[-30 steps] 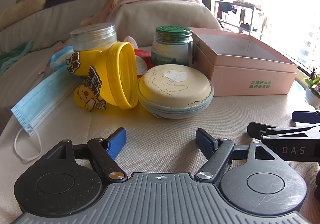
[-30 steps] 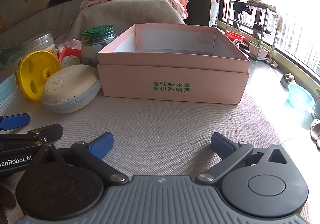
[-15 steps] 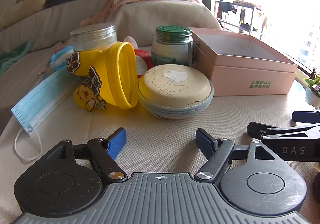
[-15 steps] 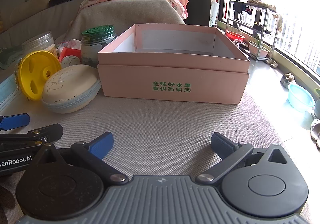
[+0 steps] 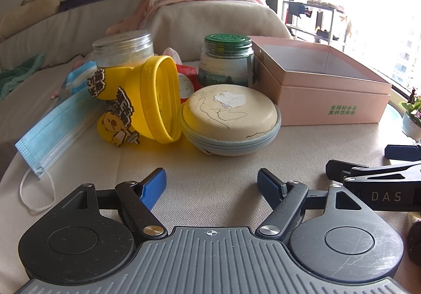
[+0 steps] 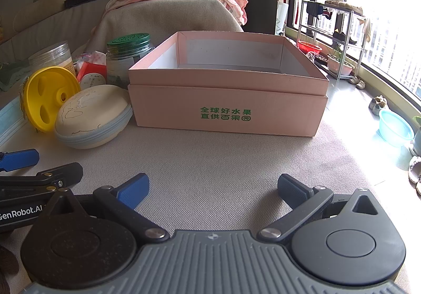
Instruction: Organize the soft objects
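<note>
Here we are holding both grippers low over the cloth-covered surface (image 6: 210, 162), jaws spread wide and gripping nothing. Going left to right: the blue face mask (image 5: 56, 128) is lying ahead and far to the left of our left gripper (image 5: 211, 183), its long axis running away from us; the round zippered pouch (image 5: 230, 120) is sitting almost straight ahead of that gripper, nearer to it than to our right gripper (image 6: 213, 187); the open pink box (image 6: 229, 83) is facing the right gripper, directly ahead. We are judging the left hand better placed for the pouch.
</note>
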A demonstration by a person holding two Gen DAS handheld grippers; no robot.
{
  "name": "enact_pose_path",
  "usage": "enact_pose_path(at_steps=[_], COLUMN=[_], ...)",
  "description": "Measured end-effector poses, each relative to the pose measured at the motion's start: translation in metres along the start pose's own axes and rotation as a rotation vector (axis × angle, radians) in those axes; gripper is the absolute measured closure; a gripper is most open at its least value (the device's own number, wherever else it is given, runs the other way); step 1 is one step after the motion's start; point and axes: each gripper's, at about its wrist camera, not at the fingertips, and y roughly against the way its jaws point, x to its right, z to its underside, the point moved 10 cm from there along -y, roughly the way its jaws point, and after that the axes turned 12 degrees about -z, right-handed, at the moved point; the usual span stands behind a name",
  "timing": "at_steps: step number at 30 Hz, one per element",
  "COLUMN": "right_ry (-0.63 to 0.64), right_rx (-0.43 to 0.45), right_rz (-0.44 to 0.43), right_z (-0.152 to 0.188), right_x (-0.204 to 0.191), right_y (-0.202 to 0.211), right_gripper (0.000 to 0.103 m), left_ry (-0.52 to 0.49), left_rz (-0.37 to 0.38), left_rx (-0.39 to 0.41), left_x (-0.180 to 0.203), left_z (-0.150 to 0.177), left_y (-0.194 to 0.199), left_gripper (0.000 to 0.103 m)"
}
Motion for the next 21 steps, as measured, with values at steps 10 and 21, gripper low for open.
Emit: enact_pose_path(at_steps=[10,21], right_ry=[0.0,0.0], right_rx=[0.0,0.0], right_rz=[0.0,0.0], right_z=[0.0,-0.0001], right_x=[0.0,-0.0001], right_y=[0.0001,-0.0001], right_gripper=[0.0,0.0], left_ry=[-0.001,-0.004], left_rz=[0.0,-0.003], left_rx=[0.0,0.002], left_x=[0.0,-0.0013], left_z=[0.0,-0.0003], left_y=[0.0,-0.0012], left_gripper=[0.021,0.021])
